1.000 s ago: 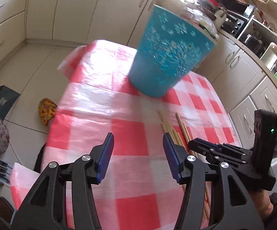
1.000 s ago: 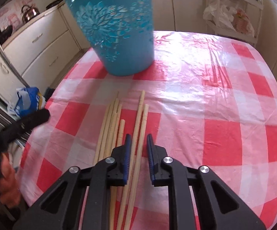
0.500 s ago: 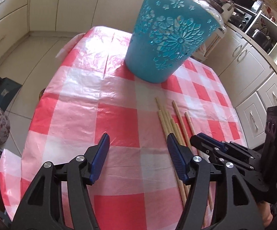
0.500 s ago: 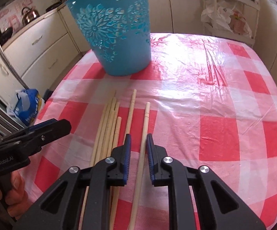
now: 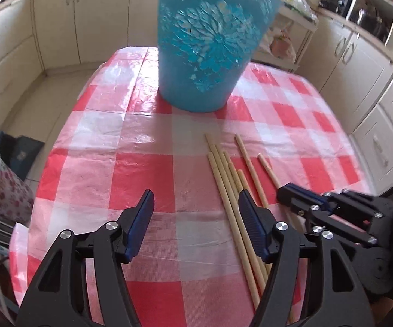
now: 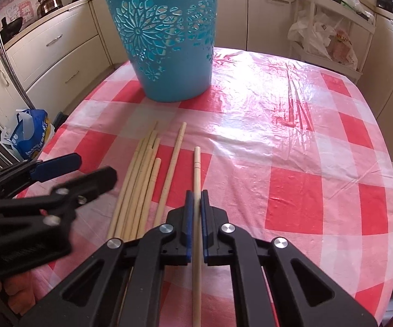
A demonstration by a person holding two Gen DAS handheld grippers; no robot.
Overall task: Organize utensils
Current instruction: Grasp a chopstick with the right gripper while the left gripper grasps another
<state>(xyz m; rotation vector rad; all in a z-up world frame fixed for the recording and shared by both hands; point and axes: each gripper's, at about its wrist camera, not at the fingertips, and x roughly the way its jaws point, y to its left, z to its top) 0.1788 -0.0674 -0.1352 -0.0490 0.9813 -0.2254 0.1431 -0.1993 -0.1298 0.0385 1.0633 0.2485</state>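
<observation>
Right wrist view: one chopstick was clamped between the right gripper's jaws; left gripper was held wide near the blue basket.

Each hand-held gripper is black plastic with 2 blue-padded fingers and silver screws.

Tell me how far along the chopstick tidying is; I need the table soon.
Done: nothing that shows; whether the blue basket holds any chopsticks cannot be told. In hand: the right hand-held gripper is closed on a single chopstick, apart from the rest. The left hand-held gripper is open and holds nothing. Left: the bundle of chopsticks and one loose chopstick lie on the checkered tablecloth.
</observation>
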